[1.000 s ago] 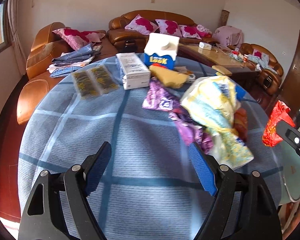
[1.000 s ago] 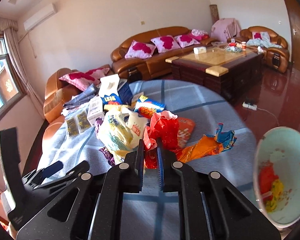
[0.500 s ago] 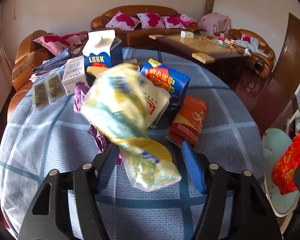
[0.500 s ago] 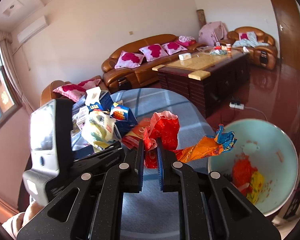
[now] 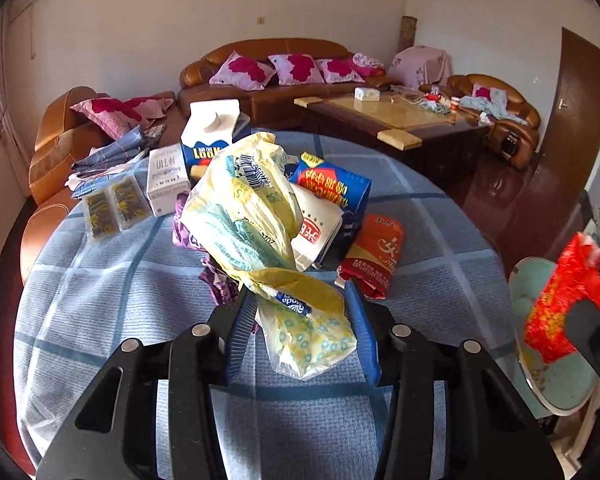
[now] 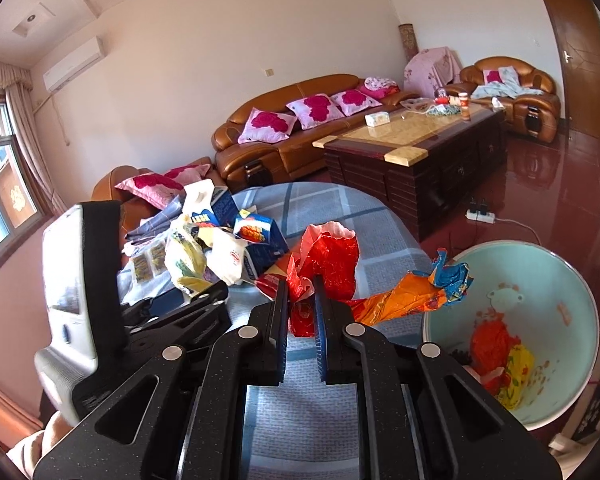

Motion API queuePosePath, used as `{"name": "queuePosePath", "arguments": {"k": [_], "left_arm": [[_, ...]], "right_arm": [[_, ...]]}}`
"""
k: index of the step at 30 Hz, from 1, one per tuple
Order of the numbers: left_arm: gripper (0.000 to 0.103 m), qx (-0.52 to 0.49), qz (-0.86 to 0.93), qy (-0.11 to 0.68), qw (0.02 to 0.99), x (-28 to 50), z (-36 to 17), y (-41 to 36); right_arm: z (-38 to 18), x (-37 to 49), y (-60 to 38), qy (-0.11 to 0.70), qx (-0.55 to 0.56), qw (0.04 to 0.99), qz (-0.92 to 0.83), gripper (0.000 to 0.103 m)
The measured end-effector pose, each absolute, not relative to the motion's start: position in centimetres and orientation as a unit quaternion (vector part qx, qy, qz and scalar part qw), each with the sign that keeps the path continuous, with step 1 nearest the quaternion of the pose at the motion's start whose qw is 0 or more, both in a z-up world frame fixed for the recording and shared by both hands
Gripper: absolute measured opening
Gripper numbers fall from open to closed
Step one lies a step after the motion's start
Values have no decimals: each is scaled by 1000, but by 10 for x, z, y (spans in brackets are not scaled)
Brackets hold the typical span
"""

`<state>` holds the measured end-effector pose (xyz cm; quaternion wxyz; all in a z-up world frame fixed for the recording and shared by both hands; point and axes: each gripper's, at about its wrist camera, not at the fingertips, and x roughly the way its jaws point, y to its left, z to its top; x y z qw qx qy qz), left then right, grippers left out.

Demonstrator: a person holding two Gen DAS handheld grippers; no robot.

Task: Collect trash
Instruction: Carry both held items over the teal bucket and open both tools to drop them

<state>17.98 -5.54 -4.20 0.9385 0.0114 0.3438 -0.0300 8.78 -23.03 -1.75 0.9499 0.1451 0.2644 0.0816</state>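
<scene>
My left gripper is open, its jaws on either side of a yellow plastic bag lying on the round blue checked table. My right gripper is shut on a red wrapper, held up near the table edge beside the pale green bin. The red wrapper also shows at the right of the left wrist view, over the bin. An orange and blue wrapper hangs at the bin's rim. The bin holds red and yellow trash.
On the table lie a red packet, a blue and red box, a white bag, a purple wrapper, a milk carton, a white box and two clear sachets. Sofas and a coffee table stand behind.
My left gripper has swung right and moved in around the yellow bag, jaws narrower. My right gripper has carried the red wrapper toward the bin.
</scene>
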Motion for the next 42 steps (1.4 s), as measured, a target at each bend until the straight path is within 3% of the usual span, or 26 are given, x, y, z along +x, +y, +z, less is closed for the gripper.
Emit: {"name": "queuePosePath", "arguments": {"k": [20,42], "left_arm": [[45,5,-118,306,945,111,-1,-71],[45,56,-221,335,914,99,-16,-166]], "right_arm": [[22,29,-275,222,125,966,51,12],[-7,27,-367,228,185,955,-44,12]]}}
